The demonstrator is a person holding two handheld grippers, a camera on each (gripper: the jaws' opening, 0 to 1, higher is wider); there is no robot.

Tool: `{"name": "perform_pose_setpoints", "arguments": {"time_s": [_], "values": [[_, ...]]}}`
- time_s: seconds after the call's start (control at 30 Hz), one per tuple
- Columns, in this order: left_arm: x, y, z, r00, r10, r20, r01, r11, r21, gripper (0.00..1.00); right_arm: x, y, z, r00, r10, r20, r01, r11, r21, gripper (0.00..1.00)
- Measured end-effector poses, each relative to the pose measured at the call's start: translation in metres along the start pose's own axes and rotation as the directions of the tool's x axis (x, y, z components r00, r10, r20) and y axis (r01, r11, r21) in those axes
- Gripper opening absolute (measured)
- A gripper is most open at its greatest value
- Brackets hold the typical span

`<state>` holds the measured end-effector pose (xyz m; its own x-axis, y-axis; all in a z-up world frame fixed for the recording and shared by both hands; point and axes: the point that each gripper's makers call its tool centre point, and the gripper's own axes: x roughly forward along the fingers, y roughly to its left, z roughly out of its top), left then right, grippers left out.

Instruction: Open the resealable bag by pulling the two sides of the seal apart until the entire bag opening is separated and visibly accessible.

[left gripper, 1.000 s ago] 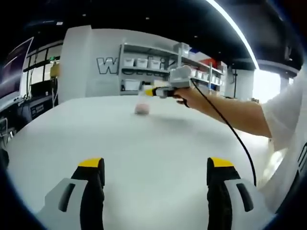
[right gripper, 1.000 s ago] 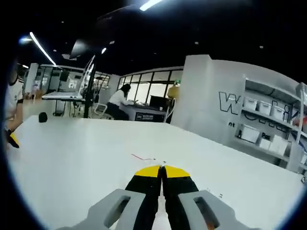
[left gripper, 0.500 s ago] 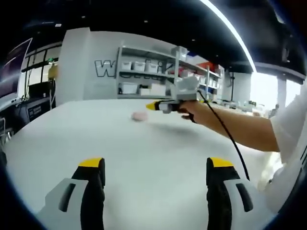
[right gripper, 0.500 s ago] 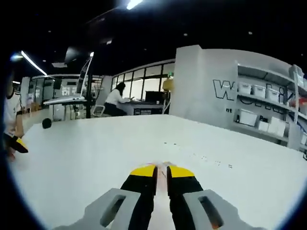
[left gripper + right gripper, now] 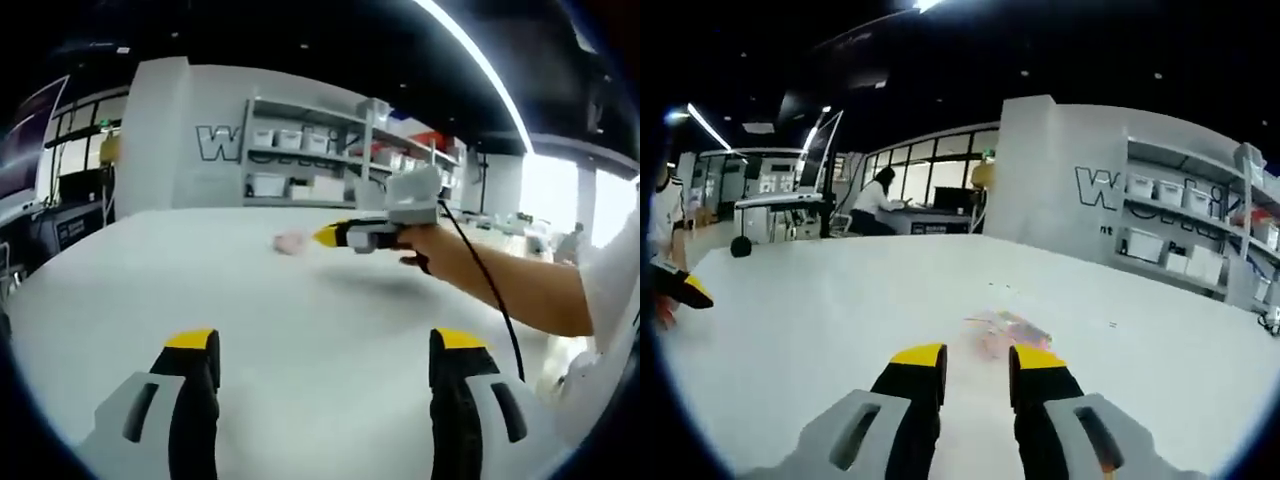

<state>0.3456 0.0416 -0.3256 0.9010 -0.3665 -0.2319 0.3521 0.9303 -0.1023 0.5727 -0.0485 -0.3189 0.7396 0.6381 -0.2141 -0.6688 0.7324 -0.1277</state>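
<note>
Right gripper [image 5: 975,362] has its yellow-tipped jaws parted a little, and I point it at the small pinkish clear resealable bag [image 5: 1005,327] lying flat on the white table [image 5: 820,310], lined up, I judge, to pinch one seal side. Left gripper [image 5: 325,355] waits spread wide, well back from the bag.

- My left gripper [image 5: 320,350]: two black jaws, yellow-capped, on pale grey mounts with dark slots.
- My right gripper [image 5: 975,362] looks the same; at centre right of the left gripper view it trails a black cable.
- White short sleeve [image 5: 612,275] at that view's right edge.
</note>
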Motion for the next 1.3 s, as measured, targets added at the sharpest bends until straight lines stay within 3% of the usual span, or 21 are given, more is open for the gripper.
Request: {"name": "perform_pose_setpoints", "arguments": {"time_s": [0.13,0.23,0.3,0.6,0.87,1.3], "values": [[0.0,0.0,0.0,1.0,0.0,0.0,0.0,1.0,-0.001,0.86,0.005,-0.008,0.003,0.999,-0.041,0.033,0.039,0.998,0.047,0.43],[0.0,-0.001,0.001,1.0,-0.001,0.001,0.001,1.0,-0.001,0.86,0.01,-0.011,0.006,0.995,-0.082,0.055,0.079,0.996,0.045,0.72],[0.0,-0.002,0.001,1.0,-0.002,0.003,0.002,1.0,-0.001,0.86,0.012,-0.011,0.011,0.99,-0.111,0.089,0.107,0.993,0.052,0.99],[-0.003,-0.001,0.002,1.0,0.0,0.007,0.0,1.0,-0.004,0.86,0.013,0.001,0.005,0.993,-0.102,0.061,0.098,0.993,0.066,1.0],[-0.003,-0.003,0.001,1.0,0.001,0.005,-0.001,1.0,-0.001,0.85,0.004,0.009,0.011,0.993,-0.091,0.077,0.086,0.994,0.064,1.0],[-0.002,-0.006,-0.001,1.0,-0.005,-0.002,0.005,1.0,0.001,0.85,-0.009,0.006,0.009,0.992,-0.093,0.08,0.087,0.994,0.073,0.97]]}}
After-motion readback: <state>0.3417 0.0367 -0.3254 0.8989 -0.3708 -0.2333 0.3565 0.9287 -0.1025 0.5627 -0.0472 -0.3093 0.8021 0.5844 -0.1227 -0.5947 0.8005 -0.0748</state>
